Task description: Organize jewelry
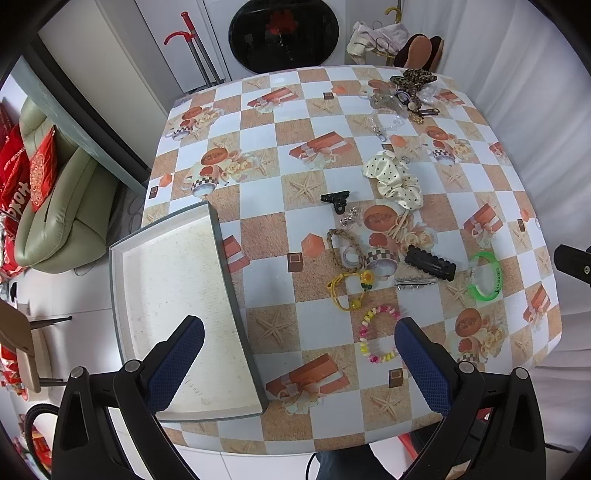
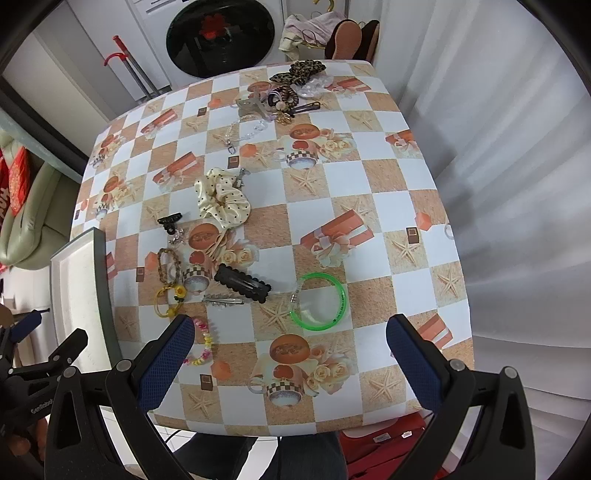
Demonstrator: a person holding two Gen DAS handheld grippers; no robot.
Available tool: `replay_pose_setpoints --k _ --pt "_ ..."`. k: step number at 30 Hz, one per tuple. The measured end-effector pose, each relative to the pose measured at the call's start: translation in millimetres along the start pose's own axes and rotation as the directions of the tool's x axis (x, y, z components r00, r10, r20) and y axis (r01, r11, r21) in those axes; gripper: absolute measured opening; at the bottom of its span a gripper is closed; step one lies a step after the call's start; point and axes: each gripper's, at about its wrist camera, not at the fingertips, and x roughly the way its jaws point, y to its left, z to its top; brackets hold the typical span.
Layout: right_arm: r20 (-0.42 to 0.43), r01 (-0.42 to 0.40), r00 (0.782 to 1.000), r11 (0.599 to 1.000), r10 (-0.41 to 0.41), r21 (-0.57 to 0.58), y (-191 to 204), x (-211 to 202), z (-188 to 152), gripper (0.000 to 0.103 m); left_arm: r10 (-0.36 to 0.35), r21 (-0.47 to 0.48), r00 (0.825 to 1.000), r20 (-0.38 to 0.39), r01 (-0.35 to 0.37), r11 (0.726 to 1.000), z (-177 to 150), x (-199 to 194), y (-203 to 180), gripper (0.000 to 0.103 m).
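A shallow white tray [image 1: 122, 280] with nothing in it sits at the table's left edge. Jewelry lies scattered to its right: a pastel bead bracelet [image 1: 378, 334], a yellow flower hair tie [image 1: 349, 290], a braided band [image 1: 338, 245], a black snap clip [image 1: 430, 264], a green bangle [image 1: 484, 275], a cream dotted scrunchie [image 1: 393, 177] and a black claw clip [image 1: 336, 199]. My left gripper [image 1: 299, 332] hangs open above the tray's right wall and the table. My right gripper [image 2: 290, 328] hangs open above the green bangle [image 2: 319, 302], nothing between its fingers.
A second heap with a leopard bow [image 1: 413, 79] and clips lies at the table's far right corner. A clear chain [image 2: 243, 131] lies in front of it. A washing machine door [image 1: 282, 35] and canes stand behind the table; a sofa [image 1: 55, 206] is at left.
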Motion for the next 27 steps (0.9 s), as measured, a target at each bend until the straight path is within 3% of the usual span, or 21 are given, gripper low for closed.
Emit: replay_pose_setpoints --k 8,12,27 --pt "-0.035 0.004 0.999 1.000 -0.003 0.026 -22 19 1 0.103 0.011 -0.004 0.999 -0.039 -0.011 1.000 8 34 2 0.103" --pt "-0.066 0.018 0.998 0.999 -0.015 0.039 -36 37 -2 0.103 -0.017 0.007 0.998 -0.054 0.018 1.000 19 53 1 0.103" --pt "-0.186 0.053 0.982 0.996 -0.039 0.074 -78 129 -7 0.103 -0.074 0.001 0.990 -0.123 0.074 0.997 57 141 -10 0.103"
